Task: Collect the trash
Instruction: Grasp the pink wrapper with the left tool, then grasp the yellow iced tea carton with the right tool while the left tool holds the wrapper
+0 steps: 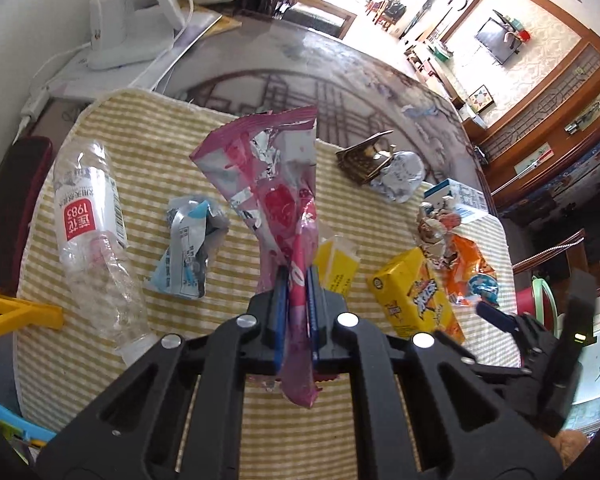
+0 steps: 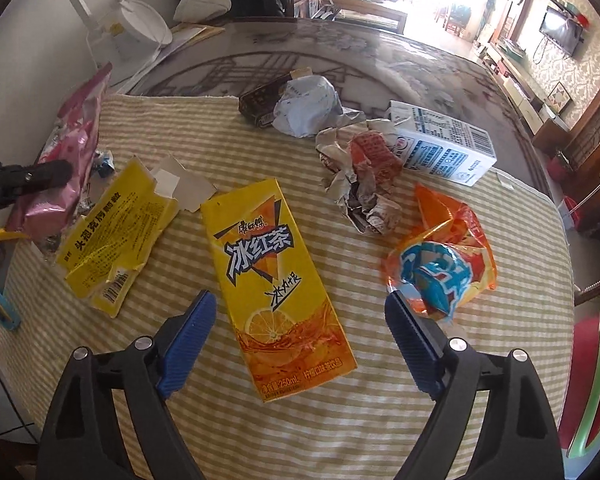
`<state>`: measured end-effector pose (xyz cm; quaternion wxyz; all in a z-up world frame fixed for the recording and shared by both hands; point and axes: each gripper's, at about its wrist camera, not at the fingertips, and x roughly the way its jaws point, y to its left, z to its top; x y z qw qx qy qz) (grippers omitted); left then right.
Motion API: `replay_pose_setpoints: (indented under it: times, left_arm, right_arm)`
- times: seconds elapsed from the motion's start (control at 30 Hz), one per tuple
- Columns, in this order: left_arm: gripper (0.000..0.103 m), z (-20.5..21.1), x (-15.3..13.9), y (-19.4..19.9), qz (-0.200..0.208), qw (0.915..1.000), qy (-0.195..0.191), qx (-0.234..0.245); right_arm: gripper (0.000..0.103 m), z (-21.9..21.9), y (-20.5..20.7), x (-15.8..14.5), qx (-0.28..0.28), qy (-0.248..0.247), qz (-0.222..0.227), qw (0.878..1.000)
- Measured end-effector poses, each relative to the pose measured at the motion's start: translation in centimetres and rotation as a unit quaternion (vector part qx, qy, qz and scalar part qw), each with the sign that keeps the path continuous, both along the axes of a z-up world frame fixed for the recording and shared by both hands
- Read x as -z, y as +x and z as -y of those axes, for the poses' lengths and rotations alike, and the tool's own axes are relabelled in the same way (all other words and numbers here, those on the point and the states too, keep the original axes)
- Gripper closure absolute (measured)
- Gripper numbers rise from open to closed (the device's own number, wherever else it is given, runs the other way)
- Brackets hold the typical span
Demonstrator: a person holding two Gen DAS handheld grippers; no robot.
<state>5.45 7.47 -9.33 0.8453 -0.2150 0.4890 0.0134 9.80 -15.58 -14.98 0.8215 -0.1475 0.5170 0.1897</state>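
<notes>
Striped mat (image 2: 284,152) crowded mid-table, far edge bare. Left gripper (image 1: 298,300) clamped on pink wrapper (image 1: 272,184), lifted. Right gripper (image 2: 300,320) wide open, empty, straddling yellow tea carton (image 2: 276,280).

Left gripper (image 1: 298,300) showing black plastic linkage arms, round silver pivot screws, ribbed blue pads (image 1: 281,312). Right gripper (image 2: 300,332) wearing same black frame, silver screws, blue ribbed pads (image 2: 188,340).
</notes>
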Motion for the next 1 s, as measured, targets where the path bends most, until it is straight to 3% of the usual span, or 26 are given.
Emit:
replay_pose_setpoints:
  times: [0.37,0.47,0.53,0.63,1.0]
  left_arm:
    - [0.094,0.1,-0.8,-1.7,0.005,0.9999,0.01,-0.001]
    - [0.094,0.1,-0.8,-1.8,0.004,0.9999,0.011,-0.002]
    - [0.094,0.2,-0.8,-1.9,0.004,0.9999,0.011,-0.002]
    - [0.094,0.3,-0.7,-2.0,0.004,0.9999,0.012,0.0]
    - [0.092,-0.8,3.0,-1.8,-0.048,0.9986,0.014,-0.019]
  right_arm:
    - [0.021,-2.1,0.7,2.6,-0.012,-0.008,-0.018,1.0]
    - [0.024,-2.6,0.7,2.9,-0.02,-0.017,-0.015,1.0]
    - [0.035,-3.0,0.6,2.7,-0.022,-0.022,-0.011,0.999]
    - [0.039,-2.8,0.5,2.6,-0.024,-0.013,-0.018,0.999]
    - [0.037,-0.9,-1.7,2.4,-0.004,0.002,-0.042,0.999]
